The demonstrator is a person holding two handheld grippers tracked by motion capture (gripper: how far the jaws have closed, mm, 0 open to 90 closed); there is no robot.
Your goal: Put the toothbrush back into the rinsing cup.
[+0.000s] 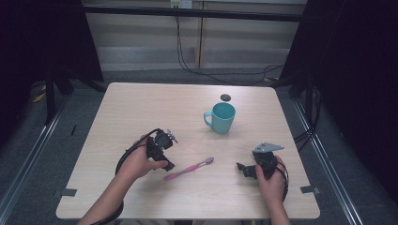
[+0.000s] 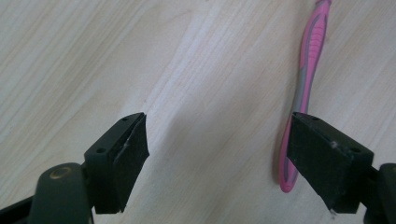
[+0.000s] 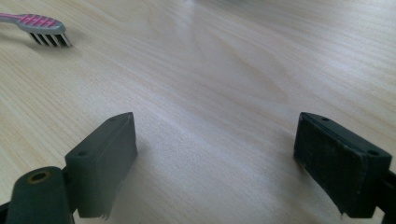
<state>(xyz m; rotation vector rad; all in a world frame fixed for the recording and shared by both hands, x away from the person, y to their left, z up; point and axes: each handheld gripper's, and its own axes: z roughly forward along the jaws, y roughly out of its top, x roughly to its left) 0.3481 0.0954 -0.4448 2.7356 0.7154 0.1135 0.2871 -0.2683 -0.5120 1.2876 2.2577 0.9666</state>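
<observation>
Just left of the pink toothbrush (image 1: 189,169), which lies flat on the pale wood-grain table (image 1: 141,108), we hold the left gripper (image 1: 163,151), its blocky black jaws spread wide with one beside the handle end. Right of the toothbrush, apart from its bristles, our right gripper (image 1: 248,169) also stands spread. Beyond the toothbrush sits a smooth turquoise mug (image 1: 221,117).

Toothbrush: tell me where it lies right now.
In the high view the pink toothbrush lies flat on the table, near the front edge between the left gripper and right gripper, closer to the left, with the teal mug behind it.
</observation>
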